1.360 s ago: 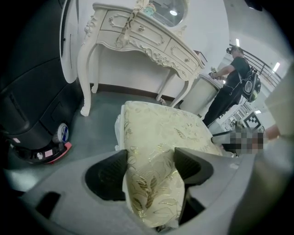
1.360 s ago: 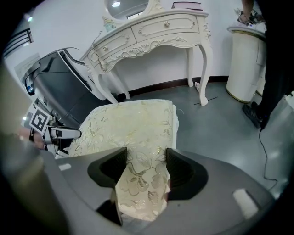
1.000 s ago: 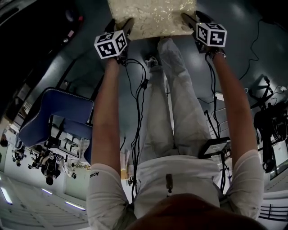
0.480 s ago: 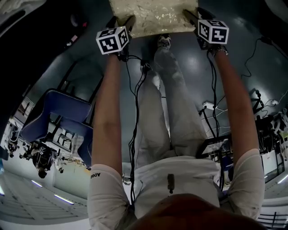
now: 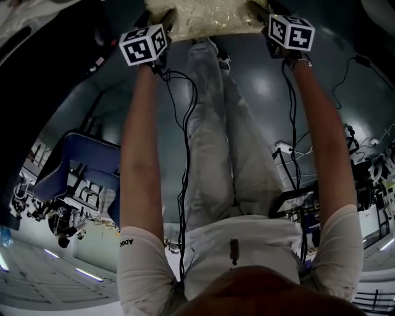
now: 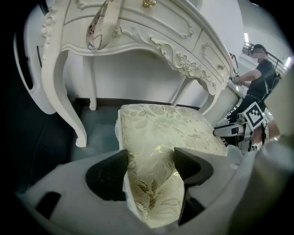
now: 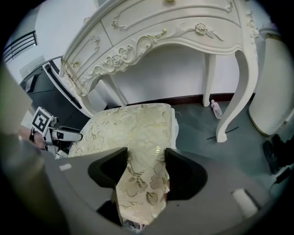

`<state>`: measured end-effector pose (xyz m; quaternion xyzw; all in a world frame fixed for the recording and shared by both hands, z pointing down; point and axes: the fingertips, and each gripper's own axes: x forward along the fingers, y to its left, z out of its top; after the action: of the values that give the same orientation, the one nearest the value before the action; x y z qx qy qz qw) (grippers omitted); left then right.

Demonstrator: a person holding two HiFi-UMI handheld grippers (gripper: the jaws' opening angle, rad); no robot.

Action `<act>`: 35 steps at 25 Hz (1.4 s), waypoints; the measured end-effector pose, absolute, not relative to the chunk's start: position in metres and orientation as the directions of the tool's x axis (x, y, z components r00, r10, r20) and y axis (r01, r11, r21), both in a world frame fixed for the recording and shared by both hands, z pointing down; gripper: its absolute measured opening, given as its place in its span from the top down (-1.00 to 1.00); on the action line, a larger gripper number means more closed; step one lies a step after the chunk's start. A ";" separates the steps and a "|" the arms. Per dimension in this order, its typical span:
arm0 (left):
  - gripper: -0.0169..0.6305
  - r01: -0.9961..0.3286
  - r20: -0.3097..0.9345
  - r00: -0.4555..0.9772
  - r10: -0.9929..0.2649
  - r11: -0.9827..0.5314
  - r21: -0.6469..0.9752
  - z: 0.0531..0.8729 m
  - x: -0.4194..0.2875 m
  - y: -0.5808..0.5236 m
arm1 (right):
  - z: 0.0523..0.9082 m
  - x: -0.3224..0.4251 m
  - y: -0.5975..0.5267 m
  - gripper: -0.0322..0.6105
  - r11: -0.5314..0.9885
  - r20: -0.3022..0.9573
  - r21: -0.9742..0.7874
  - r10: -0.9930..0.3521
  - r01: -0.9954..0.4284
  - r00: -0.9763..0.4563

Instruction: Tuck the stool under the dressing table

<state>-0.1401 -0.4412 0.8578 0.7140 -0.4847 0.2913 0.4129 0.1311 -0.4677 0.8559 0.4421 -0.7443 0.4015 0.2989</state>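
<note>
The stool has a cream seat cushion (image 5: 207, 15) with a gold leaf pattern, at the top edge of the head view. My left gripper (image 5: 163, 15) is shut on the cushion's left edge and my right gripper (image 5: 259, 9) on its right edge. In the left gripper view the cushion (image 6: 161, 133) fills the gap between the jaws of the left gripper (image 6: 151, 167). The right gripper (image 7: 144, 167) bites the cushion (image 7: 128, 128) the same way. The white carved dressing table (image 6: 138, 27) (image 7: 174, 32) stands just beyond the stool, whose far edge lies near the table's front legs.
A blue chair (image 5: 80, 166) stands at the left of the head view and cables (image 5: 185, 185) trail across the dark floor. A small bottle (image 7: 215, 109) lies by a table leg (image 7: 236, 92). A person (image 6: 259, 69) stands at the far right.
Both arms have stretched forward and the stool has slid toward the top edge of the head view. The person's legs have stepped forward behind it.
</note>
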 end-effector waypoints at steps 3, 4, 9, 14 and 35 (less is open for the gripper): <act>-0.08 -0.928 0.809 0.372 -0.455 -0.214 0.306 0.858 -0.142 -0.468 | 0.857 0.130 -0.487 0.06 0.265 0.798 -0.333 -0.431 -0.905 -0.421; -0.08 -0.927 0.807 0.373 -0.458 -0.218 0.305 0.858 -0.144 -0.477 | 0.858 0.128 -0.495 0.06 0.264 0.795 -0.335 -0.436 -0.905 -0.422; -0.08 -0.921 0.780 0.389 -0.490 -0.236 0.312 0.854 -0.150 -0.521 | 0.857 0.122 -0.536 0.05 0.251 0.769 -0.336 -0.483 -0.908 -0.418; -0.07 -0.912 0.757 0.410 -0.508 -0.257 0.321 0.854 -0.154 -0.565 | 0.855 0.118 -0.573 0.06 0.237 0.751 -0.350 -0.508 -0.906 -0.422; -0.11 -0.927 0.775 0.372 -0.511 -0.253 0.278 0.849 -0.151 -0.552 | 0.846 0.125 -0.570 0.04 0.158 0.783 -0.354 -0.489 -0.922 -0.384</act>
<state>-0.1506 -0.5524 0.8489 0.7404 -0.4855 0.2798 0.3711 0.1255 -0.5703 0.8464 0.4924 -0.7165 0.4227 0.2560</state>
